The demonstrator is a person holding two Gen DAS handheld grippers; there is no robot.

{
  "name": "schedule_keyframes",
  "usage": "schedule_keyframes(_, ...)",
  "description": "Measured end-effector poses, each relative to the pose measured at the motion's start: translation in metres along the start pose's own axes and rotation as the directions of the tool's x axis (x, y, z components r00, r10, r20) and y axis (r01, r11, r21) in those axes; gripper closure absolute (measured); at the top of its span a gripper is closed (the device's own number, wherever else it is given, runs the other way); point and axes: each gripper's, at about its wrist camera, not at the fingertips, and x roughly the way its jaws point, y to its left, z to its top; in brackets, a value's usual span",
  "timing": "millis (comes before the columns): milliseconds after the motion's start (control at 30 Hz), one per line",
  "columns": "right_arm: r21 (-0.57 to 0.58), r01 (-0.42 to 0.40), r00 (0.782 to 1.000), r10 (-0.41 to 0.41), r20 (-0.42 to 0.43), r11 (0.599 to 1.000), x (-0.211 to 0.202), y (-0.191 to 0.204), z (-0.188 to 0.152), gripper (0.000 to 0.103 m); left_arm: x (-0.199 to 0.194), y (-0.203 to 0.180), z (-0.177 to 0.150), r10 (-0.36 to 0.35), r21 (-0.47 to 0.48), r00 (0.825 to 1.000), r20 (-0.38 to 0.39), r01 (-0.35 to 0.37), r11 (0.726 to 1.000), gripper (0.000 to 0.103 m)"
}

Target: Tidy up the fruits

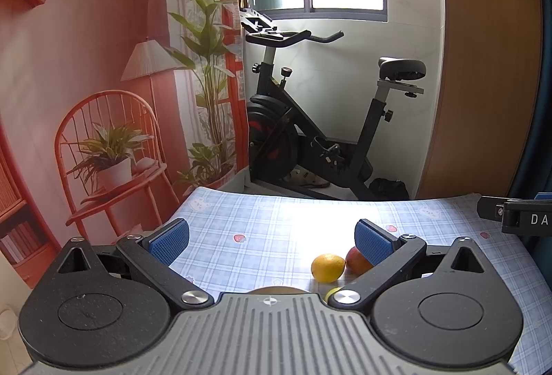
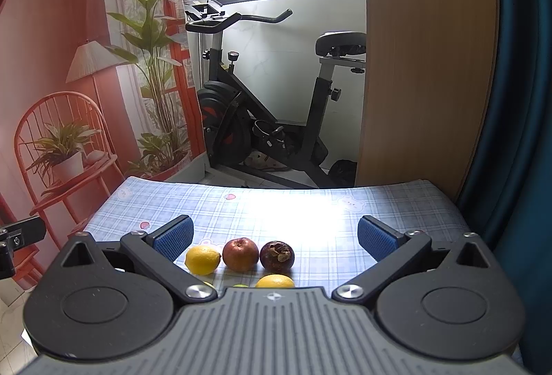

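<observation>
Fruit seen in a row on the checked bench [image 2: 396, 202]: lemon [image 2: 202, 259], apple [image 2: 240, 254], mangosteen [image 2: 276, 256] | orange [image 2: 275, 281] nearer, partly hidden | left gripper [image 1: 272, 242] held wide apart, nothing gripped | right gripper [image 2: 276, 237] likewise spread, above the fruit.

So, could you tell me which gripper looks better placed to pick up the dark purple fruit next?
Probably the right gripper: the purple fruit lies between its open fingers, beside the red fruit. The left gripper, also open, shows only the lemon and part of the red fruit.
</observation>
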Motion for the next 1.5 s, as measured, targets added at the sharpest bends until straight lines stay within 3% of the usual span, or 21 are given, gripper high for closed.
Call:
schedule_keyframes(533,-0.012,-0.014,1.000,0.014,0.006,1.000,-0.001,0.002,0.003,0.000,0.000,-0.002,0.001,-0.004,0.013,1.000,0.012,0.004,1.000,0.000)
schedule_keyframes(967,-0.008,-0.047,0.997,0.047,0.065,0.999,-0.008,0.002,0.005,0.000,0.002,0.005,-0.003,-0.020,-0.035,1.000,0.018,0.021,0.999,0.000)
schedule_keyframes(1067,0.001,-0.062,0.995,0.062,0.077,0.998,-0.007,0.000,0.005,0.000,0.006,0.005,-0.003,0.015,-0.031,1.000,0.015,-0.015,0.999,0.000)
schedule_keyframes(1167,0.009,-0.075,0.994,0.074,0.080,0.997,-0.003,-0.001,0.003,0.000,0.012,0.007,-0.002,0.045,-0.048,0.999,0.001,-0.045,0.998,0.000)
schedule_keyframes(1333,-0.032,-0.082,0.984,0.086,0.155,0.996,0.004,-0.002,-0.006,0.000,0.026,0.014,-0.004,0.013,-0.090,1.000,-0.008,-0.013,0.996,0.000)
schedule_keyframes(1433,-0.003,-0.079,0.975,0.078,0.208,0.997,0.021,-0.012,-0.018,0.000,0.039,0.016,-0.009,0.011,-0.091,1.000,0.016,-0.010,0.996,0.000)
schedule_keyframes(1500,0.037,-0.088,0.978,0.080,0.192,0.995,0.038,-0.021,-0.027,0.000,0.051,0.018,-0.013,0.009,-0.098,1.000,0.010,-0.008,0.995,0.000)
